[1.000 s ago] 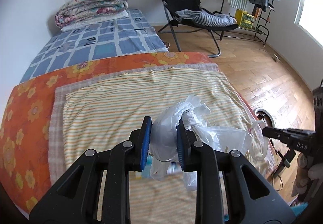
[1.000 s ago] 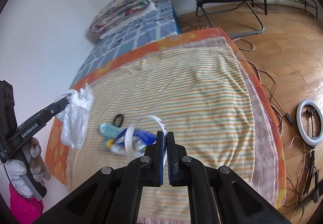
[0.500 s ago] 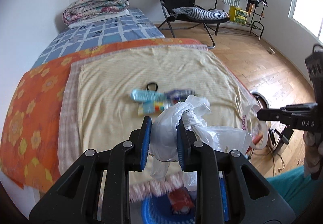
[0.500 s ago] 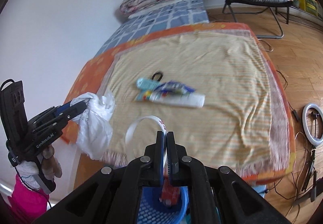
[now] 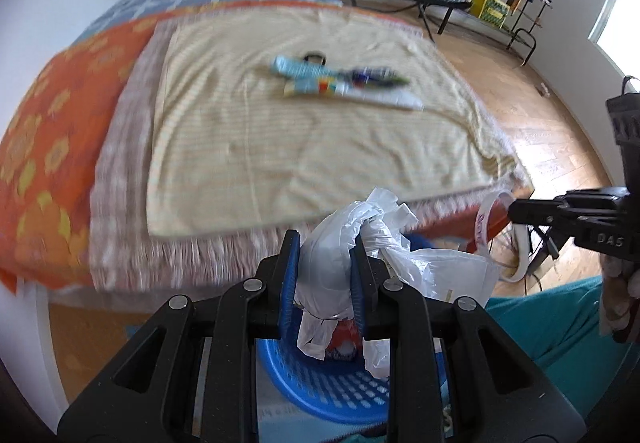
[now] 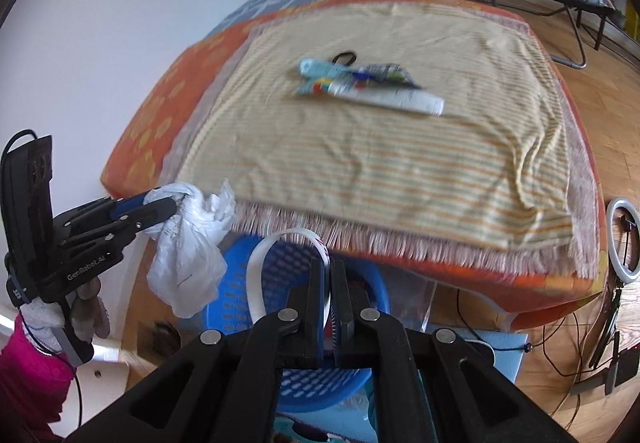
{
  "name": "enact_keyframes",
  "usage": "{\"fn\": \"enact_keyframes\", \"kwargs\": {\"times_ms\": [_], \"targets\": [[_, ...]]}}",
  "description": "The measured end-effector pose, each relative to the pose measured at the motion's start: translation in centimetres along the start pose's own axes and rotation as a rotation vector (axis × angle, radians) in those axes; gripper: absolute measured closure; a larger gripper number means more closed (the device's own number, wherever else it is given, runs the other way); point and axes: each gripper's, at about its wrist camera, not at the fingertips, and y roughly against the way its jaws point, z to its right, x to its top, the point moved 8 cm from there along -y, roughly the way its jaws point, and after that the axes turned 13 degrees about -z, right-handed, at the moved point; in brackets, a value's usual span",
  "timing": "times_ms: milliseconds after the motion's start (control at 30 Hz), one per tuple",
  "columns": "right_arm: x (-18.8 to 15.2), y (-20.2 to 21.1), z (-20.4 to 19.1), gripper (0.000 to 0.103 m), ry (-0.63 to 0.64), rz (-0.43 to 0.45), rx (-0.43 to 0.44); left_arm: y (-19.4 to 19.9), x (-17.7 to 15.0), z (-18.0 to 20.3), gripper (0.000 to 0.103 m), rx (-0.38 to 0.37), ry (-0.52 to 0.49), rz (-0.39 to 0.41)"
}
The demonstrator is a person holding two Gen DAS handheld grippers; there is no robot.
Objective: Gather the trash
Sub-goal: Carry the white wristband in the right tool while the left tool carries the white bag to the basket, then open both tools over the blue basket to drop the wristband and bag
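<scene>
Above the blue basket [image 6: 352, 383], near the bed [image 6: 380, 163]: your left gripper [image 5: 325, 263] fingers clamp a white plastic bag [image 5: 336, 259]; your right gripper [image 6: 331, 283] fingers pinch a white strap [image 6: 260, 267].

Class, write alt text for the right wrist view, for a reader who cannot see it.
The right tool pinches a white strap above a blue basket. The left tool holds a white plastic bag beside it, and wrappers lie on the striped bed beyond.
</scene>
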Motion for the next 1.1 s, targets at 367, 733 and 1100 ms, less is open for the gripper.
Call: {"fn": "enact_keyframes", "kwargs": {"times_ms": [367, 733, 1100], "targets": [[-2.0, -3.2, -0.9, 0.102, 0.033, -0.082, -0.027, -4.1, -3.9, -1.1, 0.08, -0.017, 0.065, -0.103], [-2.5, -4.5, -1.9, 0.101, 0.055, -0.125, -0.016, -5.2, -5.1, 0.2, 0.08, -0.012, 0.038, -0.13], [-2.4, -4.7, -1.8, 0.075, 0.038, -0.134, 0.014, -5.6, -5.3, 0.7, 0.048, -0.011, 0.032, -0.135]]}}
